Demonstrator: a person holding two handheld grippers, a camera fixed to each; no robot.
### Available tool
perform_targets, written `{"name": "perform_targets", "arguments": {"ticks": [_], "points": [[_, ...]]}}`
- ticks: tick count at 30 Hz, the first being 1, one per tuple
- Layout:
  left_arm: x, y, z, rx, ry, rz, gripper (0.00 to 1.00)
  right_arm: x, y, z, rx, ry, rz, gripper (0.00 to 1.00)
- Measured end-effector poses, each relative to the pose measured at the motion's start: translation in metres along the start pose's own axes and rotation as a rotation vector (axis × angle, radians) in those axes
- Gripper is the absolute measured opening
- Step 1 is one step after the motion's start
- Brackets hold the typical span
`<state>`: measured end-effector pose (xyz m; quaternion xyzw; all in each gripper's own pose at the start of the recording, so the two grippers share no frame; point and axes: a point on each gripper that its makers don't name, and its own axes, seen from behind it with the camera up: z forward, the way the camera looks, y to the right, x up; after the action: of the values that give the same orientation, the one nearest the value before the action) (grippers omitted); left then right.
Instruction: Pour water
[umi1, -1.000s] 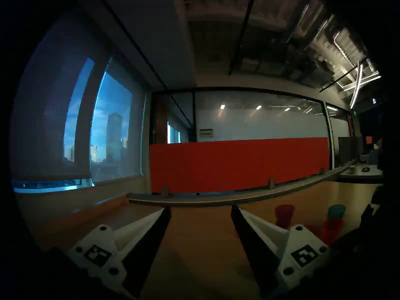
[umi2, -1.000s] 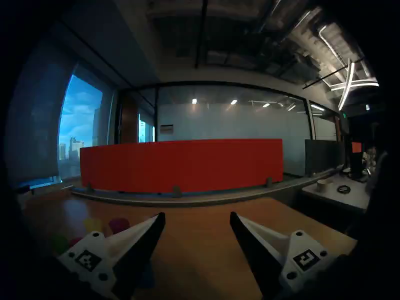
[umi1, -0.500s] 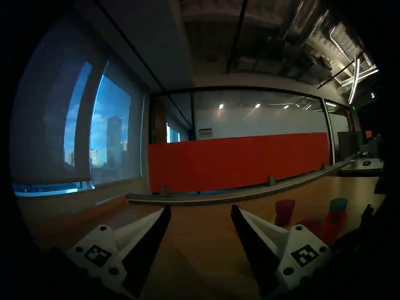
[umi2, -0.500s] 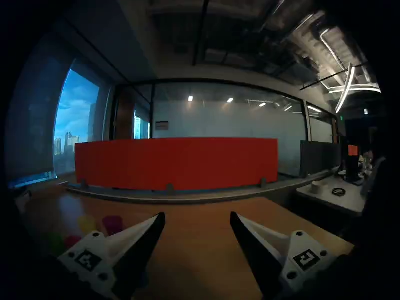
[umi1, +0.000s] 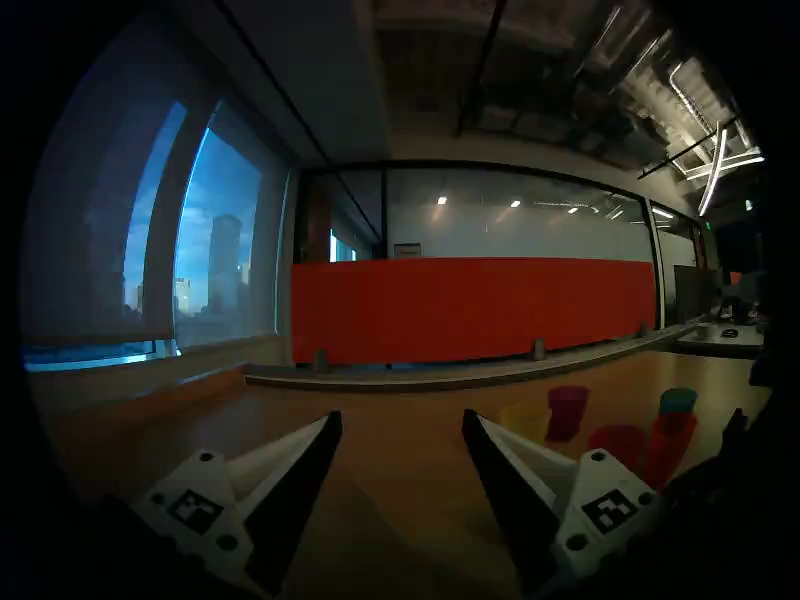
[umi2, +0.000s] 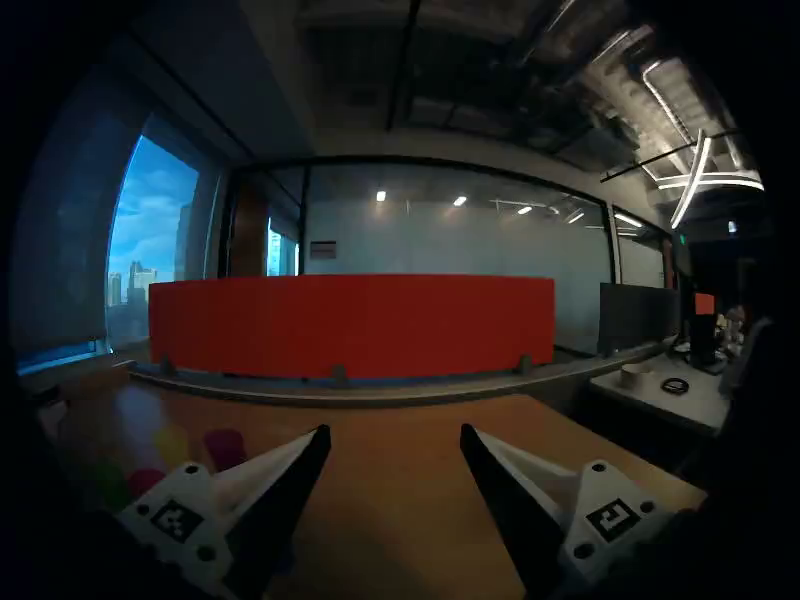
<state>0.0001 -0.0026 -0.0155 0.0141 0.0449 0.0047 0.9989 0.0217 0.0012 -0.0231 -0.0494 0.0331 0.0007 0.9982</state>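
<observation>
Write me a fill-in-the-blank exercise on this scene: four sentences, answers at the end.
1. The left tool is ___, with nothing between its fingers.
2. The long partition behind the table is coloured ___.
3. In the left gripper view, the magenta cup stands to the ___ of the left tool.
4. In the right gripper view, the magenta cup stands to the ___ of the right tool.
Missing words: open; red; right; left.
</observation>
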Motion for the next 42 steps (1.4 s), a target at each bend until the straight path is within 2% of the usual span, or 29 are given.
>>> {"name": "perform_targets", "arguments": {"ticks": [9, 18, 29, 42], "points": [[-0.010, -0.001, 0.004, 0.004, -0.016, 0.000, 0.89, 0.000, 0.000, 0.000, 0.005, -0.001, 0.018, 1.00], [-0.015, 0.000, 0.005, 0.000, -0.030, -0.022, 0.89, 0.000, -0.003, 0.003, 0.008, -0.001, 0.007, 1.00], [-0.025, -0.002, 0.009, 0.004, -0.066, -0.022, 0.89, -0.004, -0.005, 0.003, 0.016, -0.002, 0.007, 1.00], [-0.025, 0.000, 0.010, -0.003, -0.070, -0.022, 0.89, -0.005, 0.008, -0.003, 0.006, 0.000, 0.017, 1.00]]}}
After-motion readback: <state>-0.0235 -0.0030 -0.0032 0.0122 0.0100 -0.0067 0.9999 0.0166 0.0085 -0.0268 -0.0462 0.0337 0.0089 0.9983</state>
